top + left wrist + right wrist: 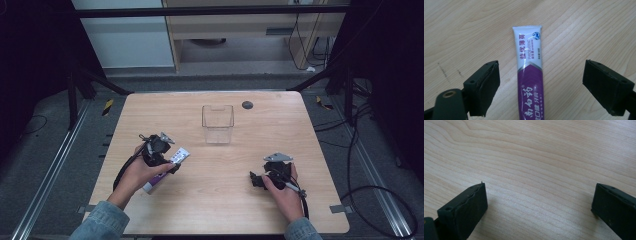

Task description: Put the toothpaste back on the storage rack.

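The toothpaste tube [530, 75] is laid flat on the table [225, 200], between the spread jaws of the left gripper [541, 87], not yet squeezed; it is judged light, soft and a bit slippery, best pinched across its purple middle. The right gripper [539, 207] is spread over bare wood; a clear box [218, 124] is stood farther off, and nothing is seen in the way.

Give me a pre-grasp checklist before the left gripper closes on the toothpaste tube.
1. Toothpaste tube lies between the left gripper jaws: ok.
2. Pads touching the tube: not ok, gaps on both sides.
3. Tube flat on the wooden table: ok.
4. Clear plastic container upright, nothing visible inside: ok.
5. Right gripper open, apart from the tube: ok.
6. Cap tight: cannot tell.
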`<control>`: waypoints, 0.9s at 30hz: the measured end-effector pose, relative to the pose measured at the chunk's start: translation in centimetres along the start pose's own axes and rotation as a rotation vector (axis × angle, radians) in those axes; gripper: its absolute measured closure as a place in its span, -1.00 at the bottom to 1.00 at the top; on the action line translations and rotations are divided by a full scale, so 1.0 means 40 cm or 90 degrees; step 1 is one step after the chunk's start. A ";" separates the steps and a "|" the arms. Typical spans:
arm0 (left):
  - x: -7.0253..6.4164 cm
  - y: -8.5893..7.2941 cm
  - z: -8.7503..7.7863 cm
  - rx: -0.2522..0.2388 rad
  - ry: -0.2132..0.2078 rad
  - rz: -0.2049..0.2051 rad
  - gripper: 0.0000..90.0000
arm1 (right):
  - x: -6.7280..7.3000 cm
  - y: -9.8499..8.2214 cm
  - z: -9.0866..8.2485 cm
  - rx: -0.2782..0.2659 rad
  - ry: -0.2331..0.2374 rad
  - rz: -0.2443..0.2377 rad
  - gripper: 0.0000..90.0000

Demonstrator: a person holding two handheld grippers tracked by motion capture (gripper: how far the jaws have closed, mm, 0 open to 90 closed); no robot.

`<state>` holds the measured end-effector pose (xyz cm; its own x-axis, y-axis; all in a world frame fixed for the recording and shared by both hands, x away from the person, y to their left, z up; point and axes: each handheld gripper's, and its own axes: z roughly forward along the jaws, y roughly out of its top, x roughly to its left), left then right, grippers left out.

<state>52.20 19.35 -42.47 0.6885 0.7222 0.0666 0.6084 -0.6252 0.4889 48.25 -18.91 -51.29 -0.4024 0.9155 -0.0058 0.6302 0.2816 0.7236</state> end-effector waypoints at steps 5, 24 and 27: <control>-0.008 0.014 0.014 0.017 -0.010 0.010 -0.62 | 0.000 0.000 0.000 0.000 0.000 0.000 -0.99; -0.016 0.030 0.041 0.064 -0.017 0.019 -0.47 | 0.000 0.000 0.000 0.000 0.001 -0.001 -0.99; -0.015 0.031 0.042 0.066 -0.018 0.020 -0.46 | 0.000 0.000 0.000 0.000 0.001 -0.001 -0.99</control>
<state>53.22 17.65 -43.37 0.7172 0.6946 0.0556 0.6236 -0.6754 0.3936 48.26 -18.92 -51.29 -0.4042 0.9147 -0.0056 0.6300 0.2828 0.7232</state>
